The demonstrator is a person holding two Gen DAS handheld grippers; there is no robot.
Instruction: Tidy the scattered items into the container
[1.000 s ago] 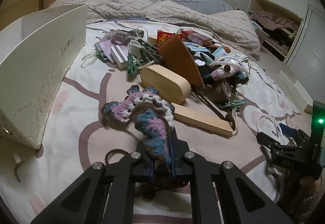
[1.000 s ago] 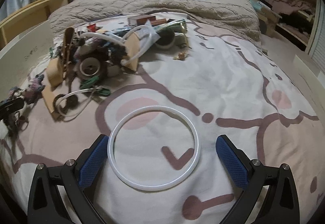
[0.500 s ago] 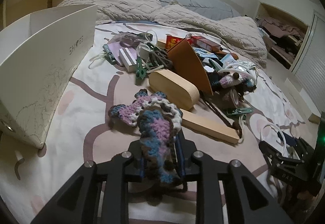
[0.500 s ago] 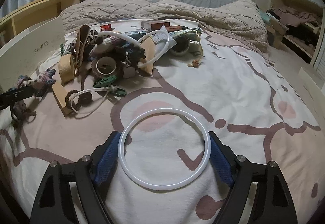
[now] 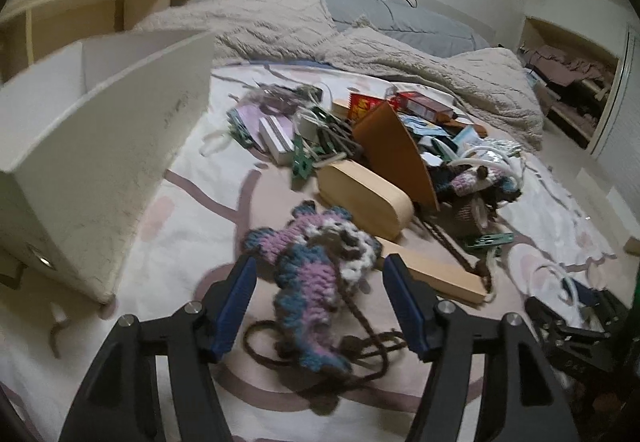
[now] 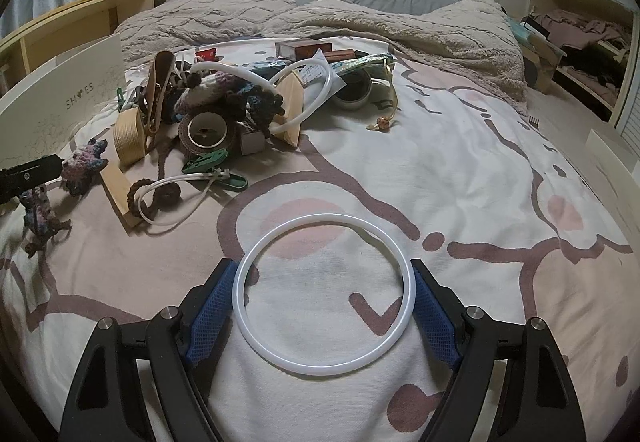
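Observation:
A crocheted pink, blue and white piece [image 5: 308,282] with a brown yarn tail lies on the bedsheet between the jaws of my left gripper [image 5: 318,266]. Those jaws are opening and the blue pads stand clear of it on both sides. The white shoebox [image 5: 100,145] stands to the left of it, open side up. In the right wrist view my right gripper [image 6: 322,270] is shut on a thin white ring [image 6: 324,217], one pad against each side, with the ring flat on the sheet. The crocheted piece [image 6: 82,165] and my left gripper [image 6: 28,173] show at that view's left edge.
A pile of clutter [image 5: 384,145] sits mid-bed: an oval wooden box [image 5: 364,193], a wooden strip [image 5: 436,278], a tape roll [image 6: 206,129], green clips [image 6: 208,161], tubing and small boxes. A rumpled beige blanket [image 6: 360,21] covers the far end. Shelves line both walls.
My left gripper's jaws have spread apart and let go of the crocheted piece, which now lies loose on the sheet. My right gripper's jaws came in from wide apart to touch the ring.

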